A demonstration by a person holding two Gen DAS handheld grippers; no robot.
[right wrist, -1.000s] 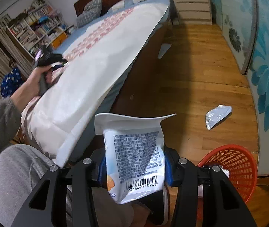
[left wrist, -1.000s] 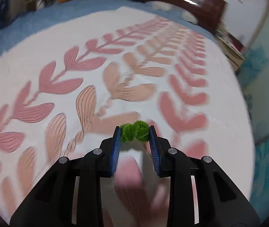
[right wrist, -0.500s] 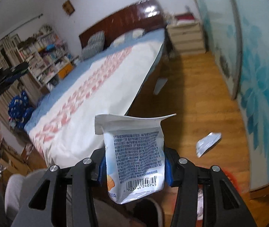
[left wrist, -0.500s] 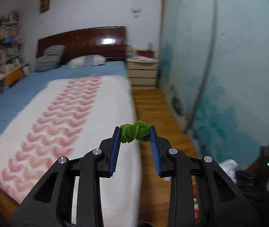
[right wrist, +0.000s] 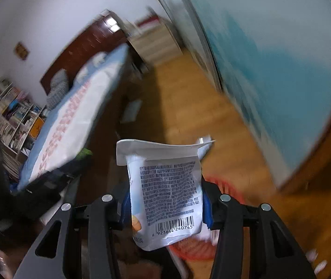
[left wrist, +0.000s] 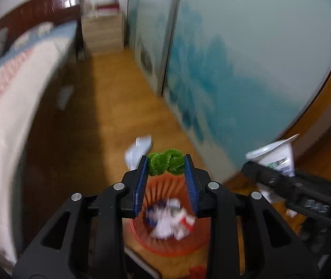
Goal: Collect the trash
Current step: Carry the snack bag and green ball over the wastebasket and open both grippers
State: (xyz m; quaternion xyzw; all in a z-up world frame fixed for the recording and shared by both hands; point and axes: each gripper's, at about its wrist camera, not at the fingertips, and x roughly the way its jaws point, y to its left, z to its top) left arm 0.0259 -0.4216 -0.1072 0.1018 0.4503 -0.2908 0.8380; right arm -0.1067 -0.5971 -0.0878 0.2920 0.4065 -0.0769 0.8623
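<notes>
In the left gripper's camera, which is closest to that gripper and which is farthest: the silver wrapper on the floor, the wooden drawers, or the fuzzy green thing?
1. Fuzzy green thing: pinched between the left gripper's blue pads.
2. Silver wrapper: on the wooden floor, just past the fingertips, slightly left.
3. Wooden drawers: far end of the room, beside the bed's headboard.

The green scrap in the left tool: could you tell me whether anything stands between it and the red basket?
Nothing visible does. The green scrap sits clamped between the left tool's pads, and the red basket lies just below it, open-topped with some trash already inside. The right tool with its white packet is off to the side.
</notes>
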